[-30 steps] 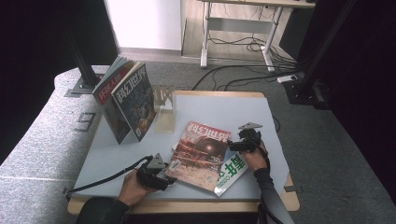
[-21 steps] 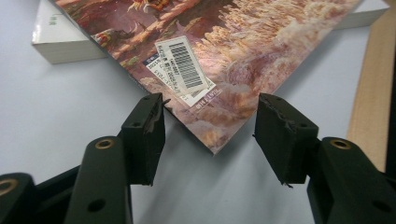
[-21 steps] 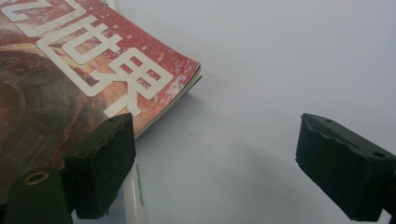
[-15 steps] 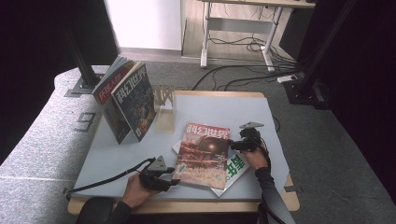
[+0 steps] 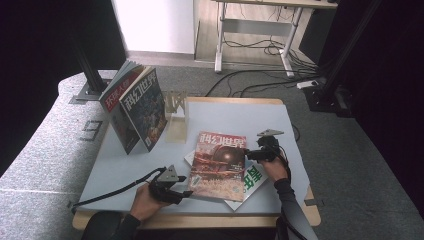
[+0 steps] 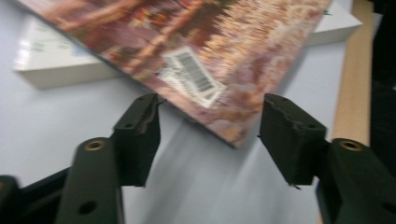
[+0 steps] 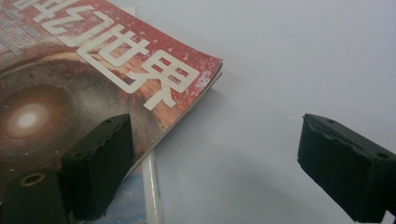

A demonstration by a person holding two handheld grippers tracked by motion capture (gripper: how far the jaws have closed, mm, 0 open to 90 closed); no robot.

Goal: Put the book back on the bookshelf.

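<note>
A: So, where does the red magazine point(image 5: 218, 165) sit?

B: In the lower middle of the high view, lying flat on the pale table point(image 5: 235, 117), its cover up. It rests on a white-and-green magazine point(image 5: 252, 181) that pokes out at its lower right edge.

A: And the left gripper point(image 5: 186, 192)?

B: At the lower left of that view, right at the red magazine's bottom left corner. In the left gripper view that corner, with its barcode label point(image 6: 192, 76), points down into the gap between the two black jaws. The jaws have just been opening, and the pads stand apart; one pad's tip is at the cover's edge, but neither presses on it.

A: The right gripper point(image 5: 250, 154)?

B: Just beside the red magazine's right edge, mid-frame right in the high view. In the right gripper view its jaws stand wide; the left pad lies over the cover's edge, the right pad hangs over bare table, well apart from it. Nothing is gripped.

A: Anything else on the table?

B: Two magazines point(image 5: 135, 107) stand upright at the upper left, with a clear stand point(image 5: 176, 117) just beside them.
</note>
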